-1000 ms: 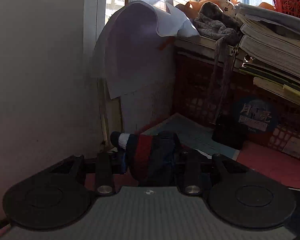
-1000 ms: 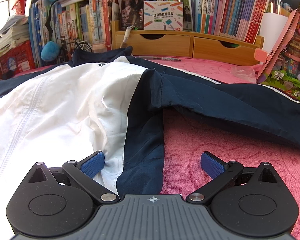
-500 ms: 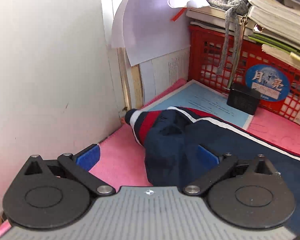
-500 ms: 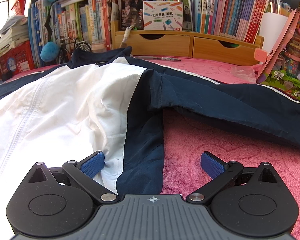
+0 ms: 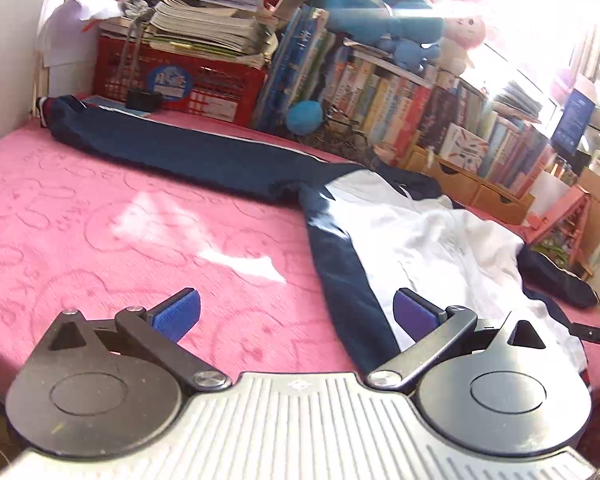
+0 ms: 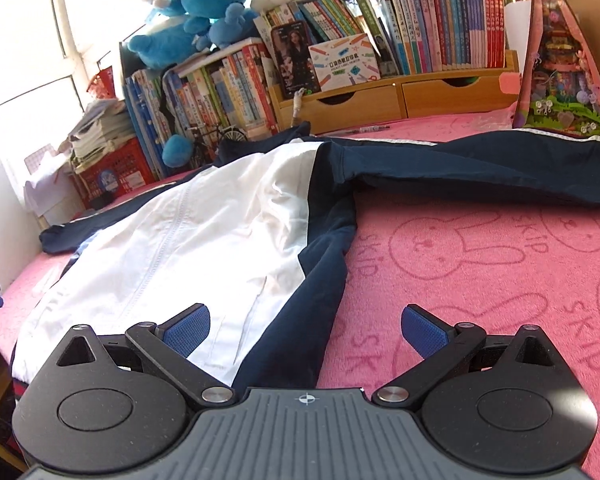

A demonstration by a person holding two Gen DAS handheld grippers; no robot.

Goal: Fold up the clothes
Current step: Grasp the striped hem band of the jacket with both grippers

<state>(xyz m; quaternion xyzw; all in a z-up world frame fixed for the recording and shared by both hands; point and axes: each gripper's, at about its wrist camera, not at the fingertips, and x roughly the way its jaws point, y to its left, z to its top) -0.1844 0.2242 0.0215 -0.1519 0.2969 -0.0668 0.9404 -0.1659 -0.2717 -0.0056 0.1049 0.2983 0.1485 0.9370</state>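
Observation:
A white and navy jacket (image 5: 420,232) lies spread on the pink blanket (image 5: 100,220). One navy sleeve (image 5: 180,140) stretches to the far left, and its striped cuff (image 5: 46,106) rests by the wall. My left gripper (image 5: 296,312) is open just above the blanket. The jacket's navy side edge lies loose near its right pad (image 5: 414,314). In the right wrist view the jacket (image 6: 204,248) fills the left half, and the other sleeve (image 6: 480,176) runs off to the right. My right gripper (image 6: 306,328) is open over the navy side panel, with its pads clear of the cloth.
A red crate (image 5: 188,80) under stacked papers stands at the back left. Rows of books (image 6: 440,20), blue plush toys (image 6: 192,12), wooden drawers (image 6: 400,100) and a pink toy house (image 6: 560,64) line the far edge. A pen (image 6: 368,129) lies near the collar.
My left gripper let go of the sleeve cuff, opened wide and swung back to the jacket's lower left side. The right gripper shifted and tilted, staying open over the hem.

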